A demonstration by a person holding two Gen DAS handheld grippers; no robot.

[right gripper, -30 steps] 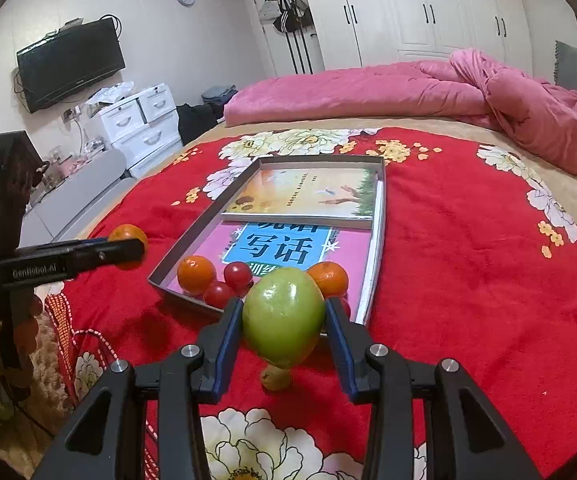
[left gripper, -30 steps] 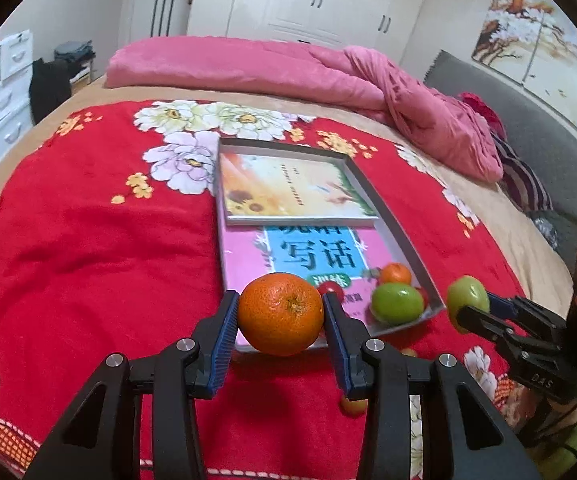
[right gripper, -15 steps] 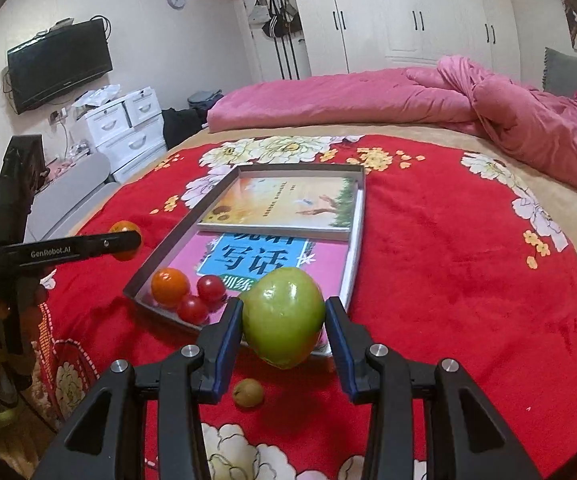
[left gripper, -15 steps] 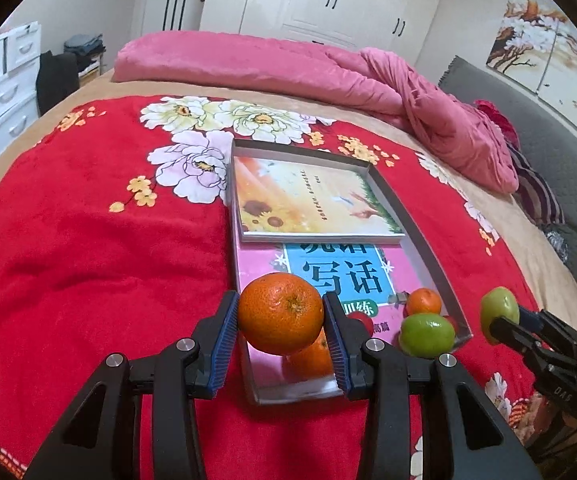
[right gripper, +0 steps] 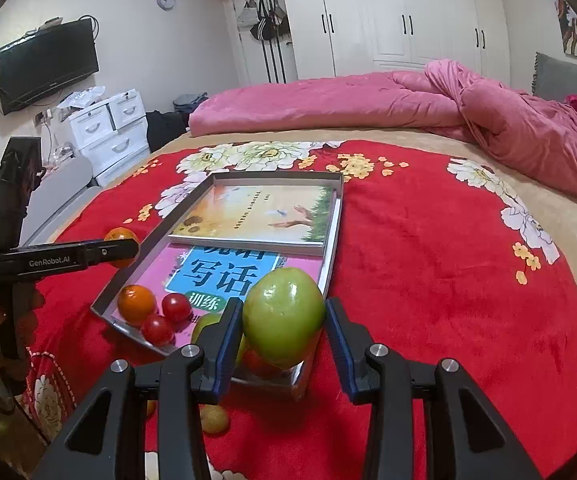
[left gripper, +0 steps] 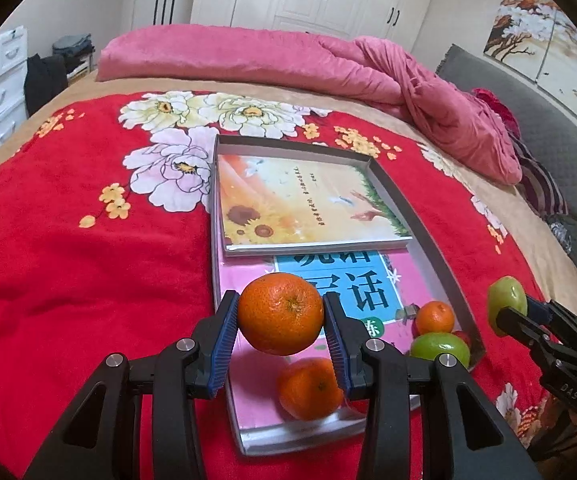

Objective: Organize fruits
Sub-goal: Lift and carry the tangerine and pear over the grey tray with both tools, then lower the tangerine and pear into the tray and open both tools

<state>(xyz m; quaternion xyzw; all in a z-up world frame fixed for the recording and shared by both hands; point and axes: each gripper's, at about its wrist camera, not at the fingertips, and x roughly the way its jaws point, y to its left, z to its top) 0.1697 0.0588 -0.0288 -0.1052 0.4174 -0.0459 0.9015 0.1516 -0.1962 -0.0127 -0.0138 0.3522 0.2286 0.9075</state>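
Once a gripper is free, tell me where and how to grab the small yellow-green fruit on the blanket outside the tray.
Grip the small fruit across its widest middle, coming straight down from above. It is roundish and lies on the soft blanket, close to the near corner of the tray, so a low sideways approach would probably bump the tray.

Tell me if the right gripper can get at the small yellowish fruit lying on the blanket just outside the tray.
Probably not yet: the right gripper has its jaws full with a green apple. The small fruit lies uncovered on the red blanket below it, outside the tray.
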